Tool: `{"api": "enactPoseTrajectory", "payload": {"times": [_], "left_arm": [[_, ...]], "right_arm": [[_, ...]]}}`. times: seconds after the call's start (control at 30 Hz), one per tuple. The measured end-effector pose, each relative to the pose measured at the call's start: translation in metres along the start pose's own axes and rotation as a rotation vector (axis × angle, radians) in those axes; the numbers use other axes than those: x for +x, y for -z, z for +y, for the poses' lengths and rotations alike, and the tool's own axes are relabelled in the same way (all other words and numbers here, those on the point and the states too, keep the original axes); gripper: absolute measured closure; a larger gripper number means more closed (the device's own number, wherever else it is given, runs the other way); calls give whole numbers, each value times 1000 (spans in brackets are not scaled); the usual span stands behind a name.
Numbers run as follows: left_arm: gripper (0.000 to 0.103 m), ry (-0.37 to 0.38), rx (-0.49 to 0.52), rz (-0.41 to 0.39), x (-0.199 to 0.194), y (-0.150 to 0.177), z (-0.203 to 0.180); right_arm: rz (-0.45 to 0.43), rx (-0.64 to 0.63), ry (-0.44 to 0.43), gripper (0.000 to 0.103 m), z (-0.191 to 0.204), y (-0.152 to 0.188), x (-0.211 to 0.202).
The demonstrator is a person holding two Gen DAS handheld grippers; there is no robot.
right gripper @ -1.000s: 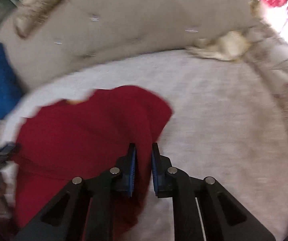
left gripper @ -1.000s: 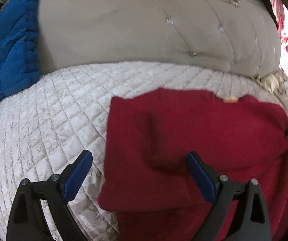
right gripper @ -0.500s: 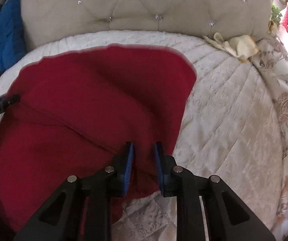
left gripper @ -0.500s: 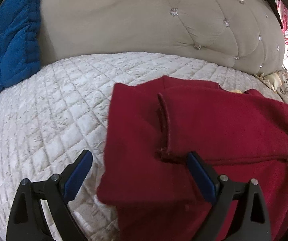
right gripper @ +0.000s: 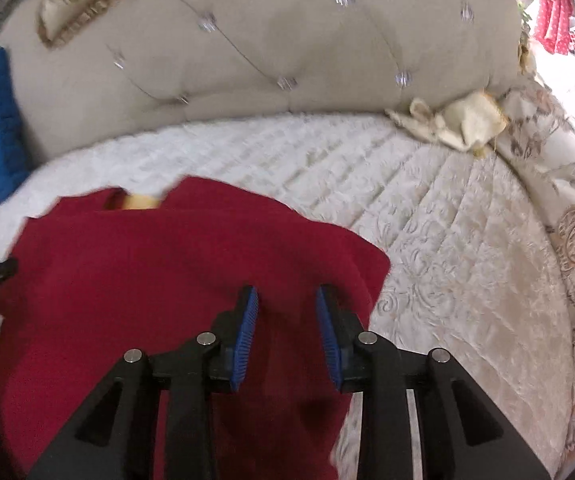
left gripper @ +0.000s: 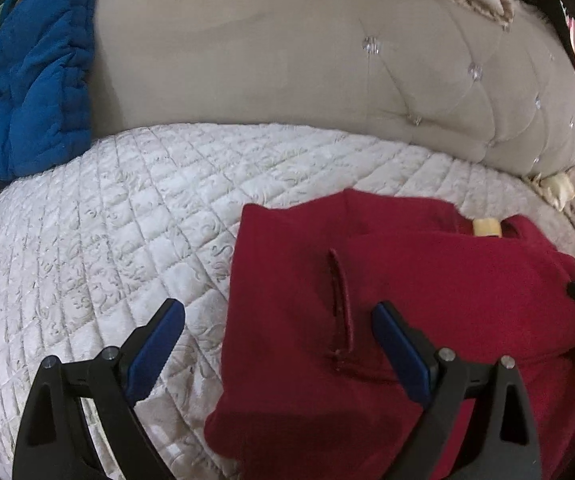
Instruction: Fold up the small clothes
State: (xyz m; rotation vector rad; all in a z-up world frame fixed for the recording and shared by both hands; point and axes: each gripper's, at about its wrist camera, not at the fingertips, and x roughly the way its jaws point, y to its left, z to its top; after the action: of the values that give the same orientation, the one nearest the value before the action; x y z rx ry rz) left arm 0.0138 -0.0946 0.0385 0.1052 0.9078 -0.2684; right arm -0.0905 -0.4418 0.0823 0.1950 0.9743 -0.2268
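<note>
Far left, against headboard: blue quilted cushion [left gripper: 35, 80], leaning upright at the bed's edge.
Headboard: beige tufted headboard [left gripper: 287, 60] with clear buttons, running behind the bed.
Bed: white quilted bedspread [left gripper: 87, 240], bare on its left half.
Left tool: left tool [left gripper: 279, 344] wide open, grips nothing; left pad over bedspread, right pad over the garment.
Garment: red garment [left gripper: 427, 300] lies flat on the bed right of centre, partly folded, a hemmed edge on top, a yellow label [left gripper: 487, 227] at the collar.
Right tool: right tool [right gripper: 287, 320] over the garment's right edge, jaws opening; cloth lies between the pads, not pinched.
Far right: cream crumpled cloth [right gripper: 455, 124] at the headboard's foot.
</note>
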Motion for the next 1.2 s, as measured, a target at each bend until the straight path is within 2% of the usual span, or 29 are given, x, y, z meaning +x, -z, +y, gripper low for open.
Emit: {"api": "enactPoseTrajectory", "payload": {"times": [0.07, 0.13, 0.3, 0.4, 0.47, 0.53, 0.67, 0.9, 1.2], "left_arm": [[6, 0, -6, 2, 4, 0, 1], [6, 4, -20, 10, 9, 0, 2], [6, 5, -27, 8, 10, 0, 3], [6, -1, -25, 6, 8, 0, 3], [6, -4, -26, 9, 5, 0, 2], [6, -5, -19, 7, -4, 2, 3], [6, -3, 7, -17, -32, 8, 10], [6, 12, -14, -51, -82, 26, 30], [6, -8, -12, -125, -147, 39, 51]], "right_arm": [[-30, -5, 1, 94, -3, -1, 9], [-23, -14, 13, 94, -2, -2, 6], [-34, 6, -10, 89, -3, 14, -37], [-10, 17, -14, 85, -9, 36, -48], [56, 37, 0, 81, -17, 49, -36], [75, 89, -46, 80, -26, 55, -32], [-8, 176, -107, 72, -38, 64, -60], [24, 99, -34, 72, -25, 79, -65], [19, 85, -29, 72, -12, 81, -60]]}}
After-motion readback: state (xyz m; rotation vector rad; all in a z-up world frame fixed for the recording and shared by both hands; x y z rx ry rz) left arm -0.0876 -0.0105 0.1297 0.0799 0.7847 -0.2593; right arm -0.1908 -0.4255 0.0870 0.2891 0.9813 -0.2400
